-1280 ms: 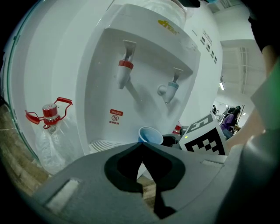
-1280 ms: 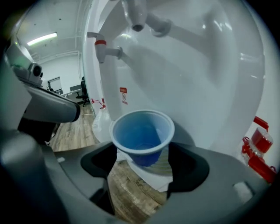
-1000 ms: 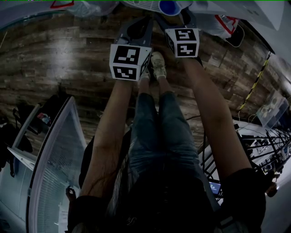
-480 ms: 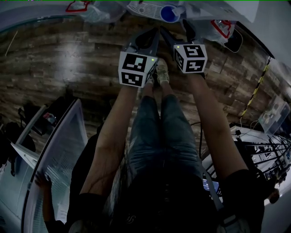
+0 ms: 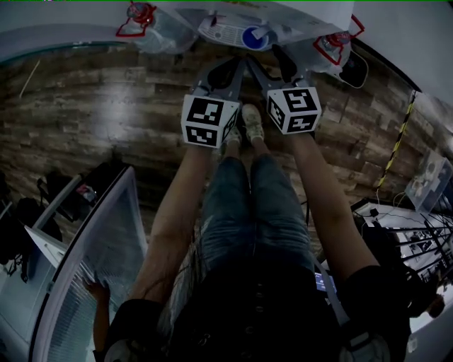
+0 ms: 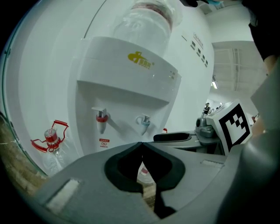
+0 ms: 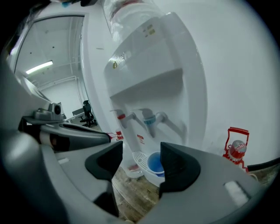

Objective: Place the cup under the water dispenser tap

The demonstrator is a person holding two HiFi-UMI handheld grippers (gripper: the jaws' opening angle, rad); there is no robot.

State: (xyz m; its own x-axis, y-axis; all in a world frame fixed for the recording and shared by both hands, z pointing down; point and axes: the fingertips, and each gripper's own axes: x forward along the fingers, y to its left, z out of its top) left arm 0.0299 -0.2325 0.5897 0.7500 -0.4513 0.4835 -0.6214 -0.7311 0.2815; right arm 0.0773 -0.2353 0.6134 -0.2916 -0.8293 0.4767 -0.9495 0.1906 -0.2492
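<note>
A white water dispenser (image 5: 230, 25) stands ahead with a red tap (image 6: 101, 119) and a blue tap (image 6: 143, 123). The blue cup (image 7: 155, 162) stands on its drip tray (image 7: 139, 158) below the blue tap (image 7: 148, 118); from the head view the cup (image 5: 253, 35) shows from above. My right gripper (image 7: 141, 153) is open and apart from the cup. Its jaws have just been closing, with nothing between them. My left gripper (image 6: 141, 146) is shut and empty, its tips touching. Both grippers (image 5: 230, 67) (image 5: 269, 60) are held side by side in front of the dispenser.
Water bottles with red handles (image 5: 145, 18) (image 5: 333, 46) lie on either side of the dispenser. The person's legs and shoes (image 5: 248, 120) stand on the wooden floor (image 5: 92, 120). A glass partition (image 5: 92, 261) is at the left; cables and desks (image 5: 403, 226) are at the right.
Both grippers have risen in front of the dispenser. The dispenser, the cup and the bottles have come further into the head view.
</note>
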